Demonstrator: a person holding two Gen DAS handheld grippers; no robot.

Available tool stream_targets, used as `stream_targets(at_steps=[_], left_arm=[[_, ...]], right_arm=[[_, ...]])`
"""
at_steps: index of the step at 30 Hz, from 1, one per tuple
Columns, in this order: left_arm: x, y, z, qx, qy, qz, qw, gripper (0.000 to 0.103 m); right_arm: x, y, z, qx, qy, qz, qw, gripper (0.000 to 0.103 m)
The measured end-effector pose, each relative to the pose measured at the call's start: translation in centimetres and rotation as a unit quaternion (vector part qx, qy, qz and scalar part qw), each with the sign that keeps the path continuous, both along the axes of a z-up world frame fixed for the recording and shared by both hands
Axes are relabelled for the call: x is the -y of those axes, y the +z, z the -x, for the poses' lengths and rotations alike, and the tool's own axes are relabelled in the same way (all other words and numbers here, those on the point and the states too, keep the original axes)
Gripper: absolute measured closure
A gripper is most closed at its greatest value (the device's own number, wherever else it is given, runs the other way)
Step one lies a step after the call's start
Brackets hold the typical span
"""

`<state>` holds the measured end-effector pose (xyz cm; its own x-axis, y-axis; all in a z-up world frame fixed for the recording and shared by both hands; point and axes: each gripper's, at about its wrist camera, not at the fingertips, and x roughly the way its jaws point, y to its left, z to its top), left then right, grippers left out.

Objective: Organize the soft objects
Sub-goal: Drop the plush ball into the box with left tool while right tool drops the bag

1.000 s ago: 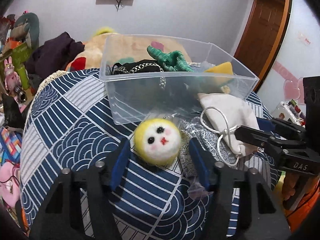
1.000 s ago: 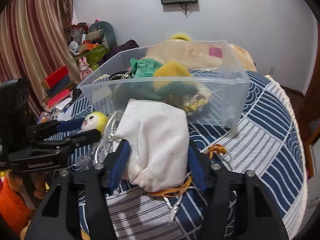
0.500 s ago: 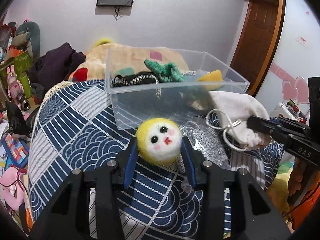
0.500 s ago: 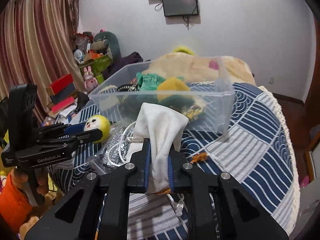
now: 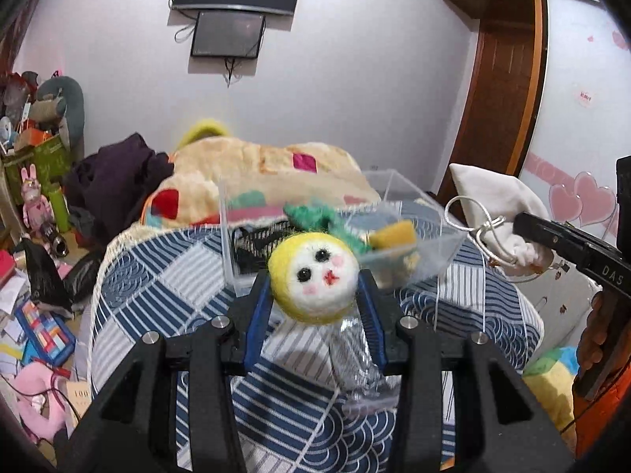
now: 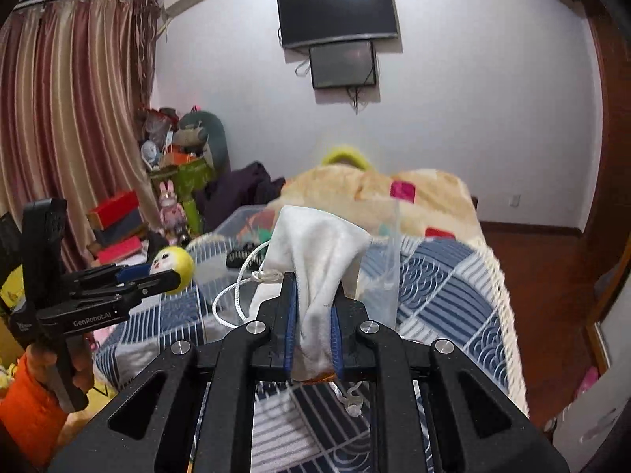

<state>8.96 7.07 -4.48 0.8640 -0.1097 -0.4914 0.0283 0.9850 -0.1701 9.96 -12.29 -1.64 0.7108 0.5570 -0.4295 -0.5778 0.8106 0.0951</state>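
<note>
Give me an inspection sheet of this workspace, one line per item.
Surface: bed with a blue-and-white patterned cover.
Job's things: clear plastic bin on the cover, already holding soft items; yellow felt face ball and white drawstring pouch both lifted off the cover.
Clutter: silvery bag on the cover below the ball.
Grippers: left tongs shut on the ball; right tongs shut on the pouch.
Cables: pouch's white cord hangs loose; wires dangle under the wall screens.
Surroundings: blanket behind the bin, striped curtain, toys and boxes piled on the floor.
</note>
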Motion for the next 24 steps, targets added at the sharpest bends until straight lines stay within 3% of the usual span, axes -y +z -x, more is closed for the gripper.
stream_targets(at_steps=[8,13,24], left_arm=[[-0.5,1.8,-2.2,0.017,0.01,-0.011,0.9997,0.06],[-0.8,1.8,-4.8,0.008,0.013,-0.02,0.9997,0.06],[-1.1,-0.9,-10.0,-0.046,0.005,-0.028,0.9985,0.06]], right_arm=[[-0.5,1.8,-2.1,0.019,-0.011,-0.012,1.0,0.09],[-1.7,2.0,-4.3,0.023,-0.023,0.0,0.999,0.09],[-5.1,-1.5,-9.1,-0.04,-0.026,0.047,0.998,0.09]])
